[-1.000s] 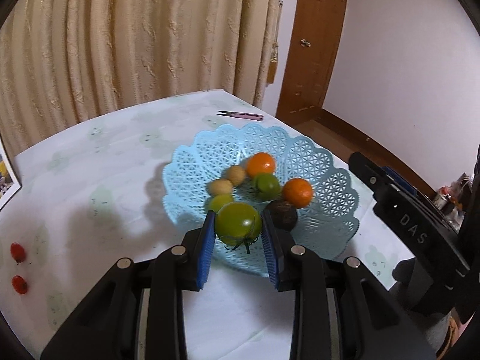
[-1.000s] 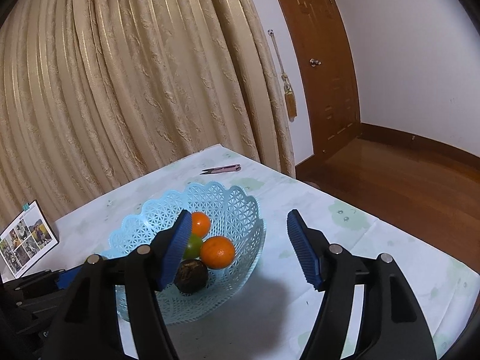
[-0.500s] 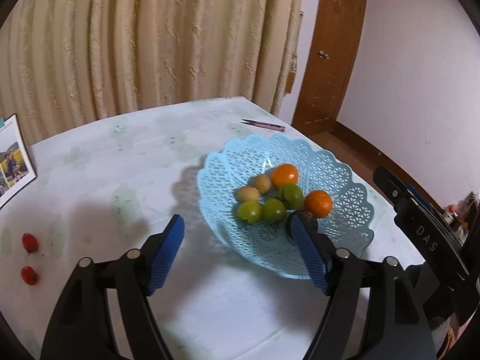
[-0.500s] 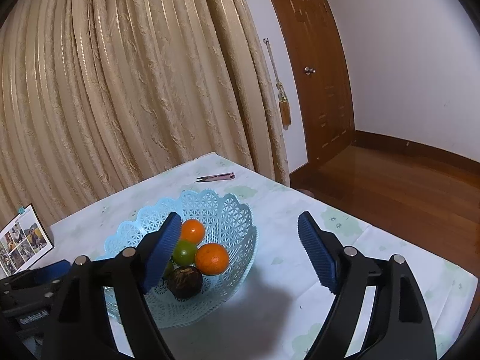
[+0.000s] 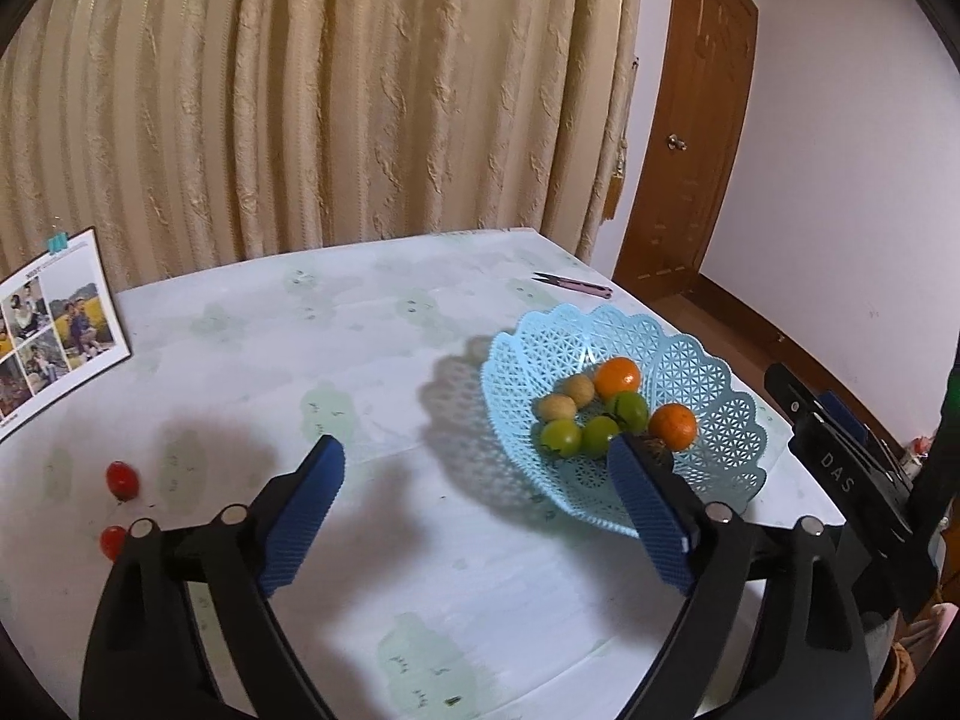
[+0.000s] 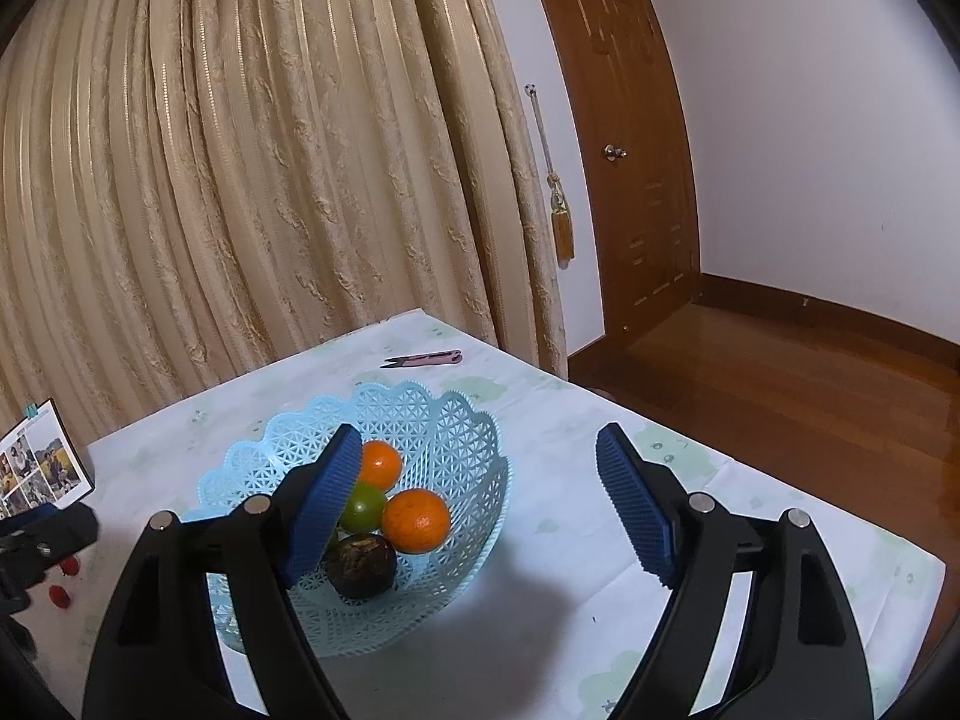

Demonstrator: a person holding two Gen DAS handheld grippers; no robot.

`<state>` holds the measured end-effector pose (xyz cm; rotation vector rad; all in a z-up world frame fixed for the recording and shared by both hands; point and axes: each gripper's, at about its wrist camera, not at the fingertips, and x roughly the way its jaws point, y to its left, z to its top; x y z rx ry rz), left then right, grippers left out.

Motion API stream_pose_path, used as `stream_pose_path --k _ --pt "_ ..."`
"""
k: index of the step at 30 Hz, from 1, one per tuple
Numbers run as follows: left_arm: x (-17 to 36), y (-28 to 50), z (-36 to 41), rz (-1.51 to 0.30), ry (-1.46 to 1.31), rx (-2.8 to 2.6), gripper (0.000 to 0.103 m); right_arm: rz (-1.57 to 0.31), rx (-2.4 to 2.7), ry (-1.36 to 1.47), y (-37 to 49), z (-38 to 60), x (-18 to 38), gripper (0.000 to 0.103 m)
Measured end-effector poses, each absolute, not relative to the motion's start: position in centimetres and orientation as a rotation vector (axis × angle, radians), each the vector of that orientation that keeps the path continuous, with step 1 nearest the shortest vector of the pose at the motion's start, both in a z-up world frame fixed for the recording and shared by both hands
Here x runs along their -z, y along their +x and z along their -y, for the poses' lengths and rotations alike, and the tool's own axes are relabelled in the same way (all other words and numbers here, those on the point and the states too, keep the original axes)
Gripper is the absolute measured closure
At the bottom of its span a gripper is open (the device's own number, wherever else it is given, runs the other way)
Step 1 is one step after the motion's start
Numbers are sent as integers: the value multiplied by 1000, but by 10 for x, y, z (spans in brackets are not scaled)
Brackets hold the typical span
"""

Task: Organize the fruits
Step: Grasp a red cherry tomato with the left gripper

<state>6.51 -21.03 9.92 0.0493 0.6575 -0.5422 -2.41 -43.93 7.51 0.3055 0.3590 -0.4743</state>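
Note:
A light blue lattice basket (image 5: 708, 372) stands on the table and holds two oranges (image 5: 618, 376), green fruits (image 5: 561, 437), two tan fruits (image 5: 555, 407) and a dark round fruit (image 6: 362, 564). Two small red tomatoes (image 5: 122, 478) lie on the table at the left. My left gripper (image 5: 477, 501) is open and empty above the table, left of the basket. My right gripper (image 6: 480, 504) is open and empty, held above the basket's (image 6: 462, 420) near right side.
A photo card (image 5: 51, 324) stands at the table's far left by the beige curtain. Pink snips (image 5: 573, 285) lie at the table's far edge. The table's right edge drops to a wooden floor by a brown door (image 6: 636, 180).
My left gripper opened and let a green tomato go into the basket, then pulled back up and left. The right gripper stayed open and shifted slightly.

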Motion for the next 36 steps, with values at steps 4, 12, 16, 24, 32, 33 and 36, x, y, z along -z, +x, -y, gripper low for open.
stream_pose_path --k 4,12,16,24,32,33,36 --pt "-103 64 192 -642 38 511 11 -338 481 279 -25 434 -76 20" --pt "-105 68 148 -629 10 426 10 -201 464 163 -35 406 -90 2" --pt "-102 71 128 -633 -9 386 10 -221 403 158 -29 390 -96 2" --pt "-89 78 93 -655 -26 304 10 -262 288 106 -9 348 -111 2" --pt "-65 92 64 -710 -54 219 10 -322 154 117 19 310 -124 2" --pt "-62 94 62 -718 -54 216 10 -330 139 116 23 305 -123 2" --pt "-52 100 58 -741 -47 194 10 -363 89 104 34 287 -118 2"
